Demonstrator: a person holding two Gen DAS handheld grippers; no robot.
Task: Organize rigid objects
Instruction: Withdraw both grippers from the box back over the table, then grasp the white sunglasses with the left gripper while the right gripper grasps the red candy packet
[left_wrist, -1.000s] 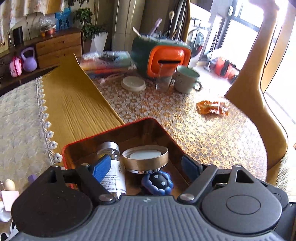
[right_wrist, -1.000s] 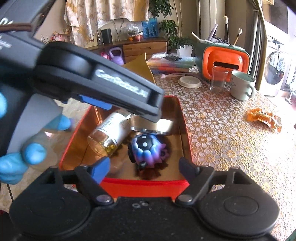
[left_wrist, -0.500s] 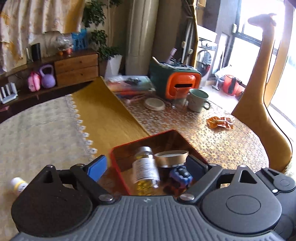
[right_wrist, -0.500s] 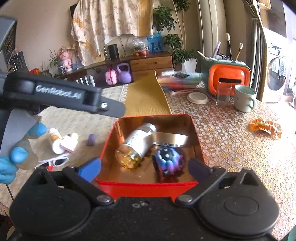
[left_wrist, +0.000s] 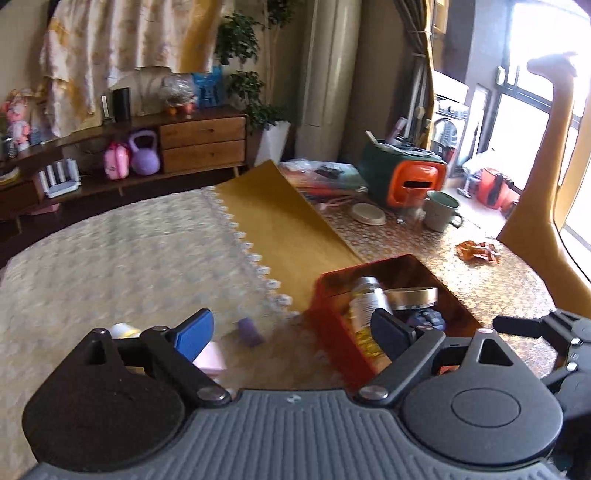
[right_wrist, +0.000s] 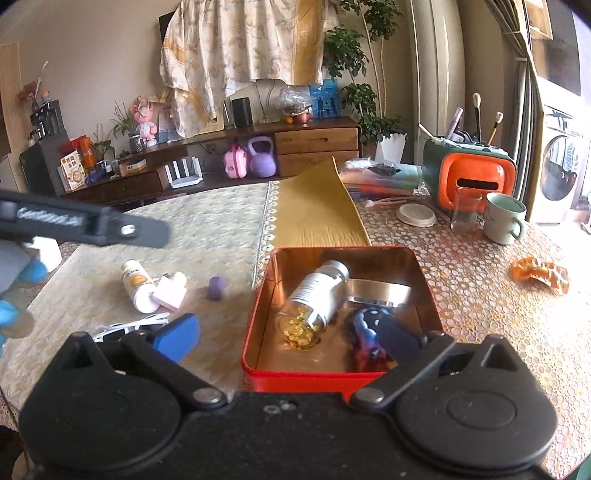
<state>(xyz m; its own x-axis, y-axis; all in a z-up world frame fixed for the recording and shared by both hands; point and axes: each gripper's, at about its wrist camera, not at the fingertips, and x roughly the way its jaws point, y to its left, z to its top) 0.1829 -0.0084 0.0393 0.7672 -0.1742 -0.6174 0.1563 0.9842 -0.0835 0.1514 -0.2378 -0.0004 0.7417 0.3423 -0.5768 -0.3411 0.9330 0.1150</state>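
Right wrist view: right gripper (right_wrist: 291, 338) spread empty above the red tin's (right_wrist: 343, 378) near rim.

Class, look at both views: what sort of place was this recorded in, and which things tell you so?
Most likely a lived-in home, a living or dining room. A wooden sideboard along the wall carries ornaments, a potted plant stands beside it, and the table's patterned cloth holds a mug.

The tin (right_wrist: 255, 343) is red outside with a coppery inside. In it lie a white-labelled bottle (right_wrist: 317, 295) of golden capsules and a blue-purple toy (right_wrist: 364, 332). The tablecloth (right_wrist: 207, 236) is cream; the mug (right_wrist: 504, 218) is pale green.
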